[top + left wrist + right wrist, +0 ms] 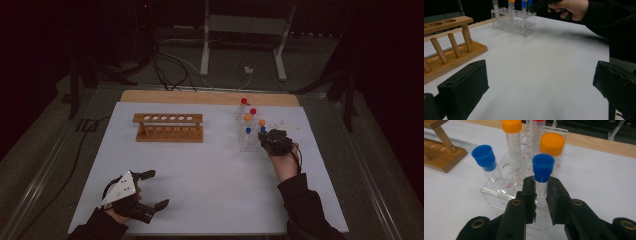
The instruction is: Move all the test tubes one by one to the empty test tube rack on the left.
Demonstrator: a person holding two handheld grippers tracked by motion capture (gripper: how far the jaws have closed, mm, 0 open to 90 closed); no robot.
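White table (210, 165) seen from above. The right gripper (541, 195) has its jaws closed on a blue-capped tube (542, 173) just below the cap; the tube stands in the clear rack (499, 195) at the table's right, among another blue-capped tube (485, 161), two orange-capped tubes (512, 140) and red-capped ones (244, 101). The left gripper (152, 189) rests at the near left edge, jaws wide apart and empty. A wooden rack (169, 127) stands empty, well left of the clear rack.
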